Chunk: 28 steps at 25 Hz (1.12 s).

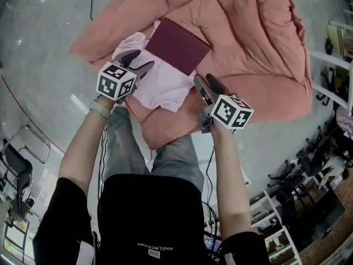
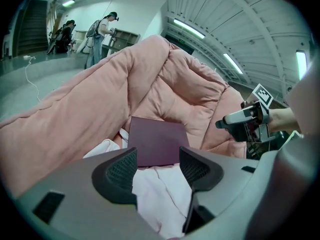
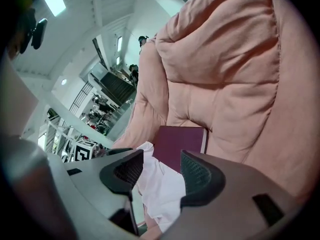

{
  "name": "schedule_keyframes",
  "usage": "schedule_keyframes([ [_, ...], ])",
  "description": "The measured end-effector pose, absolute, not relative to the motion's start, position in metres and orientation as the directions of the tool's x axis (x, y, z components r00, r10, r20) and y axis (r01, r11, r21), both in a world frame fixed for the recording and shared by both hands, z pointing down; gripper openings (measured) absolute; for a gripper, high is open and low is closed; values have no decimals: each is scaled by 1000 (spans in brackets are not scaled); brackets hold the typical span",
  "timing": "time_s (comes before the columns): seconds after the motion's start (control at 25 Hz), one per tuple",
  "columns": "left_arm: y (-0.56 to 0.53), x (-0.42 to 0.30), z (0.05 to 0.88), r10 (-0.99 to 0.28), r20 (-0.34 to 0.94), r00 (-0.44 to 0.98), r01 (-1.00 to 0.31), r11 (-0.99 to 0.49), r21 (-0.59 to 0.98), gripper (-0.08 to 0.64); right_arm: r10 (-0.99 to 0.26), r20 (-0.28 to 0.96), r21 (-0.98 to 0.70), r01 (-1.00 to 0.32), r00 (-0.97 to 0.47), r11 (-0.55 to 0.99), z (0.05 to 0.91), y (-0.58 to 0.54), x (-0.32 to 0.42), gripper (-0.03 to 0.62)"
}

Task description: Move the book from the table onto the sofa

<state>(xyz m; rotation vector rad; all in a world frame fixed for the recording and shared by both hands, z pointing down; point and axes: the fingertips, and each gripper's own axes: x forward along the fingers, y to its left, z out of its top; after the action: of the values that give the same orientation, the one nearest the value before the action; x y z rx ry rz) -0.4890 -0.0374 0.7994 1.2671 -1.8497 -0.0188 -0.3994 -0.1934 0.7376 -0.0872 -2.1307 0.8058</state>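
- The pink sofa [image 1: 259, 54] is seen spread across the floor, with the other items carried on its near part.
- A pale cloth [image 1: 160, 84] is laid crumpled on the sofa's near edge.
- The book [image 1: 176, 46], maroon and closed, is laid flat on the sofa, with its near edge resting on the cloth.
- The left gripper [image 1: 140, 61] is held over the cloth, just short of the book; its jaws are spread and nothing is held between them.
- The right gripper [image 1: 205, 81] is held beside the cloth's right edge, near the book; its jaws are spread and empty.
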Motion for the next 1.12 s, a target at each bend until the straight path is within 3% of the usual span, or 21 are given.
schedule_keyframes([
  [0.56,-25,-476,727,-858,513,-37,-798,334,501,258,260,655,-565,-232,-710,792,684,-149,-403,250],
  [1.12,31,-443,621,-923,384,31,-856,174,487,258,252,578,-551,-144,-776,822,597,-69,-391,230],
])
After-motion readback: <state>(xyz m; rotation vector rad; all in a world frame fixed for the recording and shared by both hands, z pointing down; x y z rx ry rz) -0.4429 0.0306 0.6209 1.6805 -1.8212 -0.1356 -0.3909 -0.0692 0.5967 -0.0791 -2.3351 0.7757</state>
